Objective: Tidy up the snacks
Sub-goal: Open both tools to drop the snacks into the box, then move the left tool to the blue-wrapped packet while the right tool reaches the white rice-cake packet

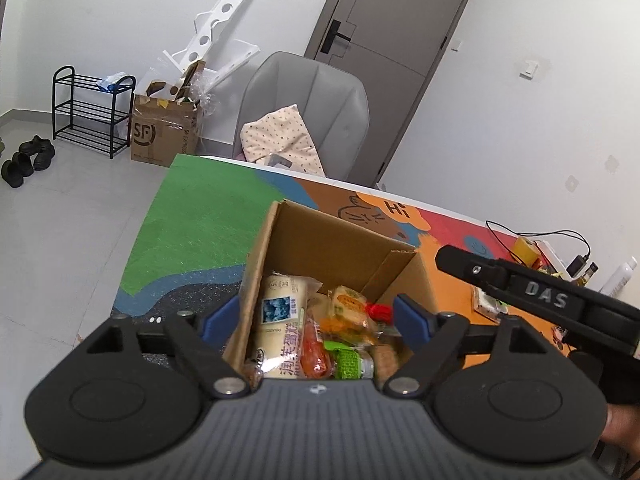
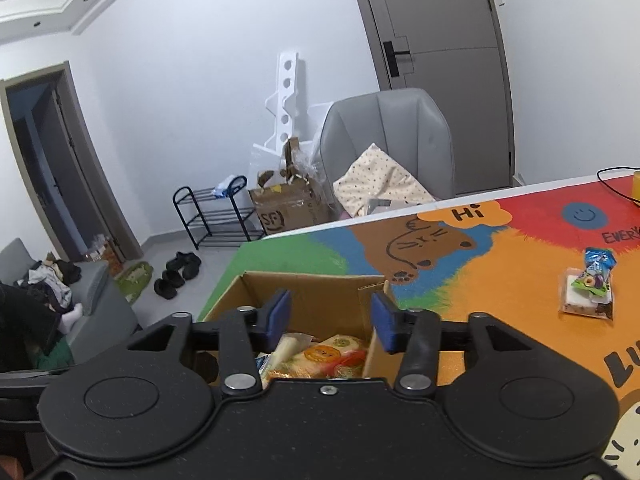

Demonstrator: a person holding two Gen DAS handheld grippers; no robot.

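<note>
Landmark: open cardboard box [image 1: 340, 248] on the colourful desk [image 2: 500, 280].
Left claw [image 1: 316, 316]: jaws spread wide above the box, holding nothing.
Right claw [image 2: 330, 320]: jaws partly apart over the box's near end, nothing between them.
Snacks in box [image 1: 320, 328]: several packets piled inside.
Loose snacks [image 2: 590, 288]: on the desk, well right of the box.

Grey armchair [image 1: 308, 108], white walls [image 1: 120, 12]

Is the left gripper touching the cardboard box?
Cannot tell. In the left wrist view the left gripper has open jaws straddling the cardboard box; its left wall overlaps one pad, with no clear gap.
</note>
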